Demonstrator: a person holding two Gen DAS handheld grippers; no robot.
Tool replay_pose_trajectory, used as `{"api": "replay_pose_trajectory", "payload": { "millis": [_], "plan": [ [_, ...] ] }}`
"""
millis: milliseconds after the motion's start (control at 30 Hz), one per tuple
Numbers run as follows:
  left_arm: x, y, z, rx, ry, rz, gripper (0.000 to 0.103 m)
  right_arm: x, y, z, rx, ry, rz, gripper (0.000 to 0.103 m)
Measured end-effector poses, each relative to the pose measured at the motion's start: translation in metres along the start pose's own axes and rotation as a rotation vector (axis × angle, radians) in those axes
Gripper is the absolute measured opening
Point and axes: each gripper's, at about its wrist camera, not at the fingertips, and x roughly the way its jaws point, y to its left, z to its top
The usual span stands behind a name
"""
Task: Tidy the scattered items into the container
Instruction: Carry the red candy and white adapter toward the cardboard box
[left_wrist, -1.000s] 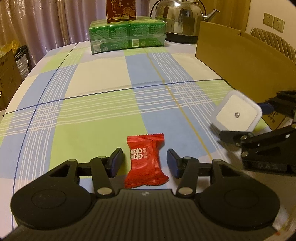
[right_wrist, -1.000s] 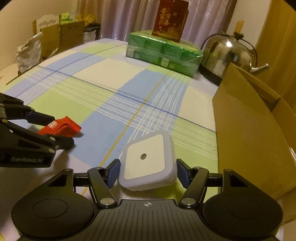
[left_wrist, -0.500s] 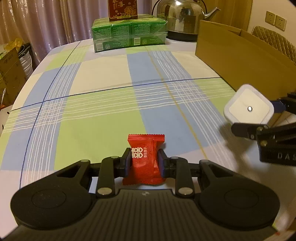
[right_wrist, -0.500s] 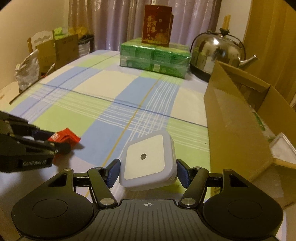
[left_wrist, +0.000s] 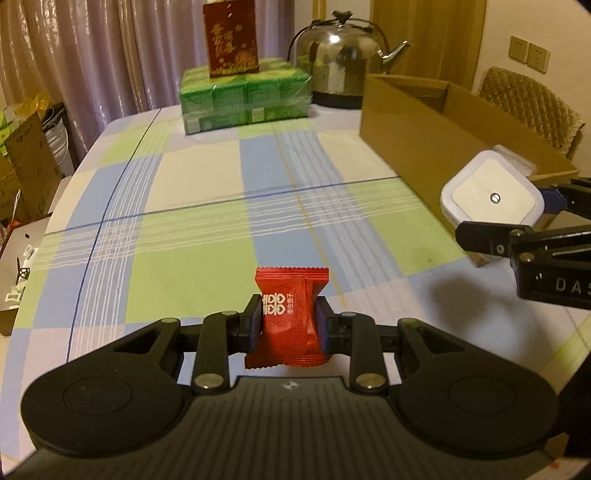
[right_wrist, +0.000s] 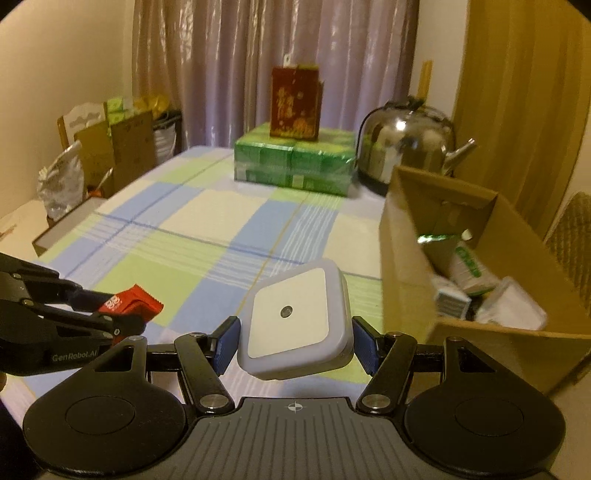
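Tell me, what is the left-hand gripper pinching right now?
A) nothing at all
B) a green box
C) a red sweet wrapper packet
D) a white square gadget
C: in the left wrist view the left gripper is closed on the red sweet packet, its two pads pressing on either side of it, while the white square gadget sits in the right gripper.

A checked tablecloth (left_wrist: 192, 206) of pale blue, lime green and cream squares is crossed by thin white and dark blue lines. The crinkled red sweet wrapper (left_wrist: 290, 317) bears white characters. The square night-light (right_wrist: 295, 321) is white with a grey rim. The cardboard box (right_wrist: 406, 258) is plain brown.
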Motion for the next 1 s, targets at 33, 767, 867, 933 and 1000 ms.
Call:
{"api": "replay_pose_trajectory", "payload": {
  "millis": [33,767,867,933,1000],
  "plan": [
    [-0.004,-0.005,0.001,0.006,-0.004,-0.004,0.024,-0.006,-0.003,0.001,0.006,-0.013,-0.005,0.061],
    [0.016,-0.161,0.13,0.067,-0.122,-0.309,0.024,-0.043,-0.19,0.028,0.266,-0.131,-0.184,0.061],
    [0.035,-0.177,0.146,0.072,-0.117,-0.33,0.024,-0.033,-0.207,0.028,0.288,-0.119,-0.19,0.061],
    [0.05,-0.186,0.152,0.088,-0.101,-0.331,0.024,-0.03,-0.216,0.026,0.296,-0.113,-0.188,0.061],
    [0.064,-0.195,0.154,0.105,-0.085,-0.337,0.025,-0.021,-0.224,0.025,0.302,-0.103,-0.184,0.061]
  ]
}}
